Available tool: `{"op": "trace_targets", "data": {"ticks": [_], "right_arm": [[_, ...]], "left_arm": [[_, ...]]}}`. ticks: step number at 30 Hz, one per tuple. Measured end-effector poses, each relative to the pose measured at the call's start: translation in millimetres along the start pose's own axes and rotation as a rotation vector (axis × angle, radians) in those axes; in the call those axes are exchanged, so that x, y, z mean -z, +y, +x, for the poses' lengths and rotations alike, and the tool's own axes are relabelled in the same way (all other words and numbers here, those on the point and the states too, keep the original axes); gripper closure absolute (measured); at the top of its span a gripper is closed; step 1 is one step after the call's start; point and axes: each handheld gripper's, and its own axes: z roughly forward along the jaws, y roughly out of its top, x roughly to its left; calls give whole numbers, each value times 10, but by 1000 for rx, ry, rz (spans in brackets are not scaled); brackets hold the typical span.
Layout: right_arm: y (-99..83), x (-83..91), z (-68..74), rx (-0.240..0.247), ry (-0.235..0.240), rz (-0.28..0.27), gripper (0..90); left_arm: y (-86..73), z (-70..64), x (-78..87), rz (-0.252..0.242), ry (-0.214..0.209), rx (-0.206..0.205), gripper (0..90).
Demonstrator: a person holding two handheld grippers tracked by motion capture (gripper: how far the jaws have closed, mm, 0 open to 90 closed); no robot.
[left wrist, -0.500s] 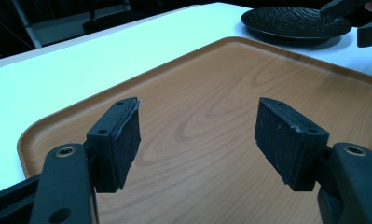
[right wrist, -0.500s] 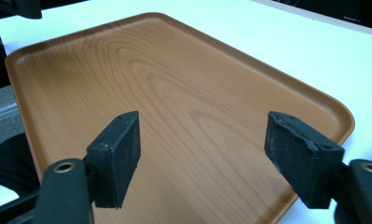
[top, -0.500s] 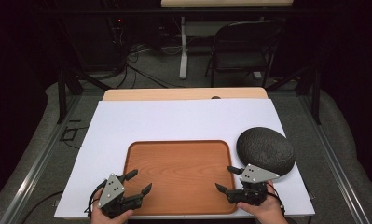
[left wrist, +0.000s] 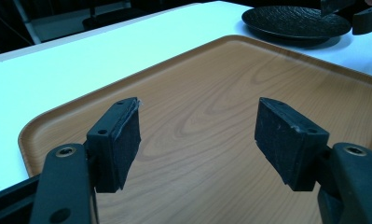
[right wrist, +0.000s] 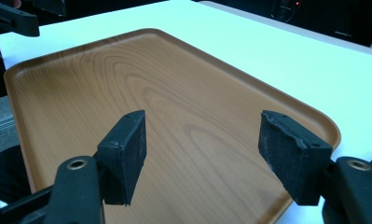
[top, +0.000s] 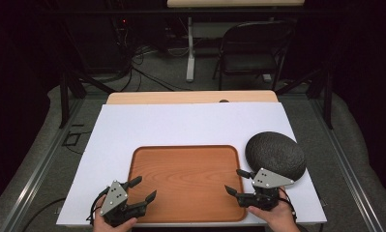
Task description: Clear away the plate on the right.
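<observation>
1. High view: the wooden tray (top: 185,181) is lying flat on the white board (top: 190,125), near the board's front edge and roughly centred, with nothing resting in it. It is the thing both grippers are nearest to.
2. The left gripper (top: 141,189) is hovering over the tray's front-left corner, jaws spread wide and holding nothing. In the left gripper view its pads (left wrist: 127,140) are framing bare tray wood (left wrist: 211,116).
3. The right gripper (top: 235,181) is sitting at the tray's front-right edge, jaws likewise parted and empty. In the right gripper view its pads (right wrist: 286,149) are straddling the tray's corner (right wrist: 309,116).
4. Just right of the tray, close to its far-right corner, a black textured plate (top: 275,153) is resting on the board; the right gripper's grey plate is overlapping its near rim in the high view.
5. Beyond the tray, past the board's far end, a folding chair (top: 251,48) and floor cables (top: 142,63) are standing well apart.
6. Risks, as I judge them: the tray's rim looks low and thin, so a pad may be slipping off it if the bite is shallow; lifting from one side only could be tilting the tray; swinging the right gripper outward could be knocking the plate; pressing down on the near rim might be sliding the tray towards the board's front edge.
</observation>
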Motion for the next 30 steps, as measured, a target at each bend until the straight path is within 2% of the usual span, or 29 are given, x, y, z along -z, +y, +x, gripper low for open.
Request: {"op": "trace_targets", "data": {"ticks": [5, 8, 11, 16, 22, 25, 30], "right_arm": [[4, 7, -3, -7, -5, -8, 320], [6, 18, -13, -23, 11, -22, 328], [8, 22, -21, -39, 37, -13, 367], [12, 25, -20, -39, 30, -6, 363], [26, 70, -55, -37, 2, -6, 363], [31, 116, -92, -62, -7, -7, 363], [24, 173, -175, -91, -48, -3, 358]], "left_arm": [[-1, -1, -6, 0, 2, 1, 313], [-2, 0, -8, 2, 0, 5, 313], [-1, 0, -6, 8, -3, 8, 313], [-2, 0, -5, 7, -3, 10, 313], [-1, 3, -4, 7, -4, 10, 313], [-1, 4, -4, 7, -6, 12, 313], [0, 6, -1, 6, -6, 10, 313]]}}
